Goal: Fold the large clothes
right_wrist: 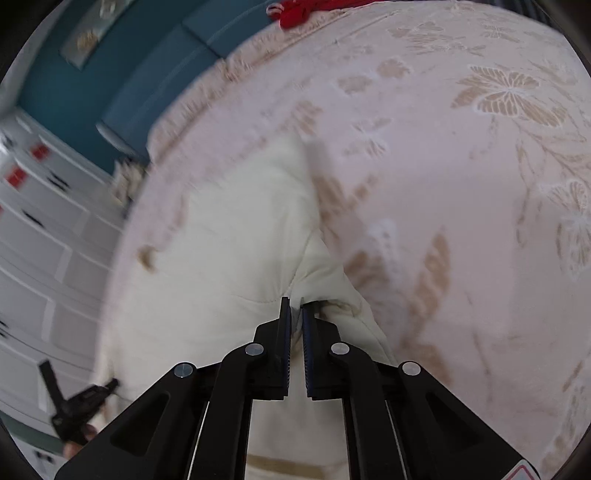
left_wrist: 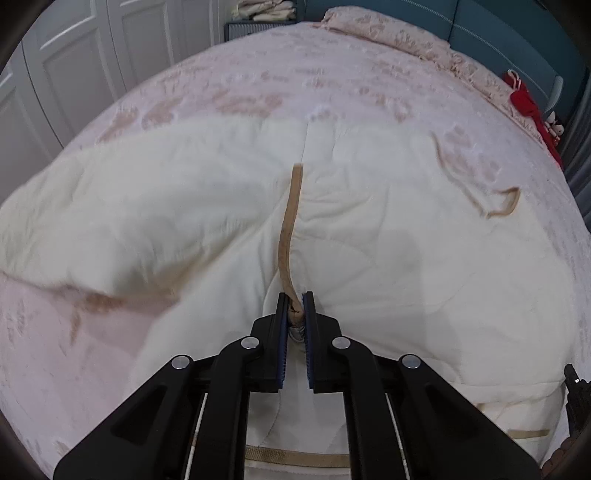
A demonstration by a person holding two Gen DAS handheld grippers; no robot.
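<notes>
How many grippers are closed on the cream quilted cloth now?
2. The left gripper clamps the cream quilted cloth at its tan trim. The right gripper pinches a plain fold.

Bed, pink cover, cream quilted piece on top.

Bed [left_wrist: 295,85] carries a pale pink bedspread with tan woven leaf and butterfly pattern [right_wrist: 480,155], covering the whole top. Directly on it: a large cream quilted padded textile with tan binding tape along its edges [left_wrist: 388,221], rumpled, one tan-edged corner turned up at right in the left wrist view. A matching pink patterned pillow [left_wrist: 388,33] lies at the head end. A red fabric item [left_wrist: 524,99] sits at the far right edge.
</notes>
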